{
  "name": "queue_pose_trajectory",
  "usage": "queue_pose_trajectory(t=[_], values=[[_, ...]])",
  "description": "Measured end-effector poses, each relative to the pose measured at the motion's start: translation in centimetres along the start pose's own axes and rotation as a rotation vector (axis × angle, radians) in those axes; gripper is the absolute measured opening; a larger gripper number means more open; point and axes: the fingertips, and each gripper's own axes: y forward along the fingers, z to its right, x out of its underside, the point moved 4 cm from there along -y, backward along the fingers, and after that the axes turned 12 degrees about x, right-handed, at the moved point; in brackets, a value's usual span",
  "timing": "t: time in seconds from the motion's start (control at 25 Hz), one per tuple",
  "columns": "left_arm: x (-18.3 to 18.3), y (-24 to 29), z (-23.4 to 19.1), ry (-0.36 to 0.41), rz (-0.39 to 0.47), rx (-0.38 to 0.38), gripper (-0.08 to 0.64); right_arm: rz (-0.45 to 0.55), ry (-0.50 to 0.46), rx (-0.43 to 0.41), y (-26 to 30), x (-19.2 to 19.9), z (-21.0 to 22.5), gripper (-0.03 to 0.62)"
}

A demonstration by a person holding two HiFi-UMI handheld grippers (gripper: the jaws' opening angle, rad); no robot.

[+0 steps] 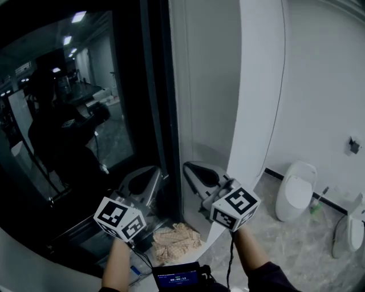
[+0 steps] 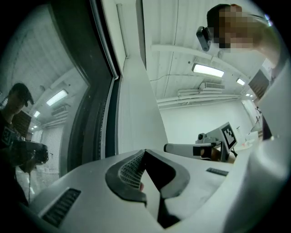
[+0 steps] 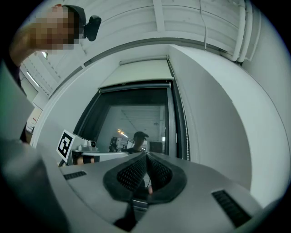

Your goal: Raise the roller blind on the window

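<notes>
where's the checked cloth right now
Head view, low centre: the cloth lies at the foot of the window frame, between the left tool and right tool.

Ahead of the left gripper [image 1: 155,173] stands a dark window [image 1: 80,114], its glass mirroring ceiling lights [image 1: 78,16]. Ahead of the right gripper [image 1: 189,167] rises a white wall [image 1: 211,85]. To that gripper's right, a white toilet [image 1: 295,191] stands on the grey marbled floor [image 1: 296,251].

Glossy window glass [image 1: 68,114]; matt roller blind [image 3: 136,73], perhaps fabric.
</notes>
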Motion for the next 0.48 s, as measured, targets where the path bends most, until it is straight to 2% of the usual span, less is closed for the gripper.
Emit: queue_pose_trajectory(t=[0.24, 0.48], values=[[0.7, -0.3, -0.2, 0.037, -0.017, -0.012, 0.011, -0.017, 0.005, 0.012, 0.2, 0.5, -0.3, 0.008], [1.5, -0.4, -0.7, 0.041, -0.02, -0.013, 0.012, 0.027, 0.036, -0.016, 0.5, 0.5, -0.7, 0.008]])
